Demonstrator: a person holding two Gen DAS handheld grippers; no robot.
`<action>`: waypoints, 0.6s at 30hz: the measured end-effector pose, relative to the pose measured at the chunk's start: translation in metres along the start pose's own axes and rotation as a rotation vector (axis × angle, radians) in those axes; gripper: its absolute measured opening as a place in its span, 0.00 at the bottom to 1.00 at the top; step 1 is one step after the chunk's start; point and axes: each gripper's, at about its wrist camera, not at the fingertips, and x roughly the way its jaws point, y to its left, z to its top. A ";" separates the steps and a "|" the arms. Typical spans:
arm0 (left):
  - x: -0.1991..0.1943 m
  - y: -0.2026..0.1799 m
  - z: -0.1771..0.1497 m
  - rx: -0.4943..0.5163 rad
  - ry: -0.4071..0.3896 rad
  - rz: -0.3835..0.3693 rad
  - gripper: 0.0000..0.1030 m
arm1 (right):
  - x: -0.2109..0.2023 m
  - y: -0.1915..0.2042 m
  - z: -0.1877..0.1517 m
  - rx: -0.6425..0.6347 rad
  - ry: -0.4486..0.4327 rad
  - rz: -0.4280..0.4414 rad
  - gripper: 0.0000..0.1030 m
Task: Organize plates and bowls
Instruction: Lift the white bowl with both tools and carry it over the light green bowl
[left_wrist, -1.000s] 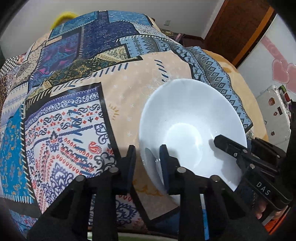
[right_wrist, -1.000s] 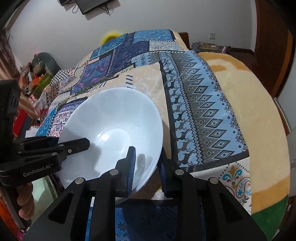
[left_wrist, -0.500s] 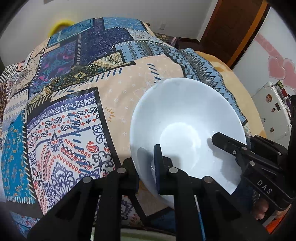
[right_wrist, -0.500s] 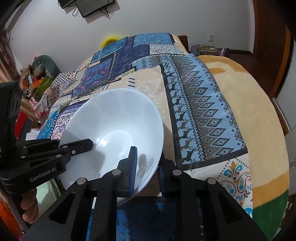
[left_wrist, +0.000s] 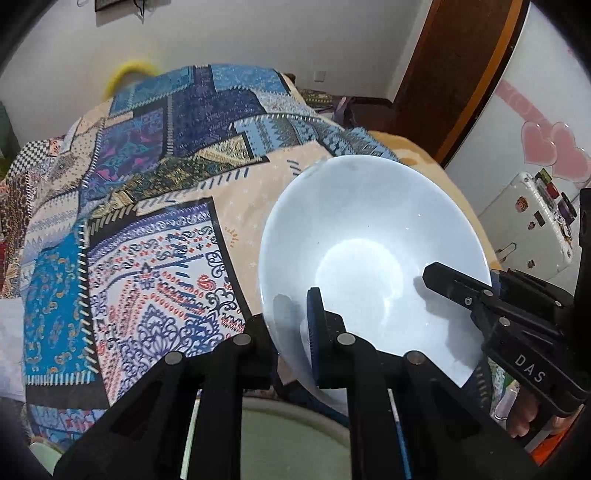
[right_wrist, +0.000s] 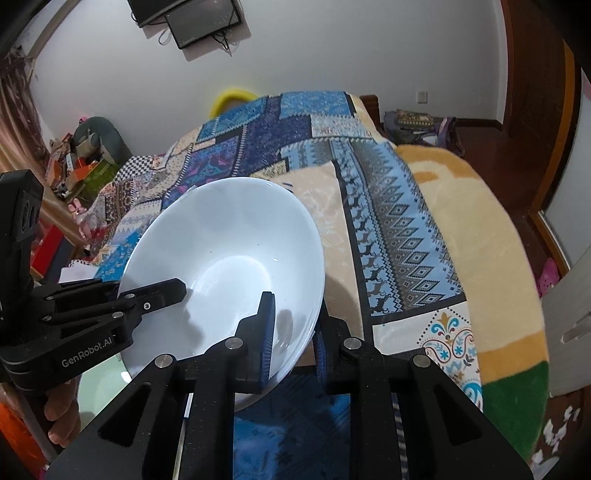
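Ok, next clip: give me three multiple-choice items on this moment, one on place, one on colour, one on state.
1. Where do the two hand-held grippers grip the bowl?
A. On opposite sides of its rim
B. Both on the same spot
C. Under its base

2. What colour is the bowl?
A. Red
B. White
C. Black

3. How does the bowl sit?
A. Upside down
B. Flat on the bedspread
C. Tilted, held in the air

Answers: 1 A, the left hand-held gripper and right hand-held gripper pinch opposite rim edges. 2 B, the bowl is plain white. 3 C, its rim slants above the patterned bedspread, carried only by the pinching fingers.
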 end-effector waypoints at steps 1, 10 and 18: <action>-0.005 -0.001 -0.001 0.002 -0.008 0.001 0.12 | -0.003 0.002 0.000 -0.002 -0.004 0.002 0.17; -0.051 0.000 -0.013 0.009 -0.060 0.013 0.13 | -0.026 0.026 0.001 -0.021 -0.050 0.023 0.17; -0.087 0.010 -0.031 -0.008 -0.096 0.028 0.13 | -0.041 0.048 -0.004 -0.034 -0.077 0.054 0.17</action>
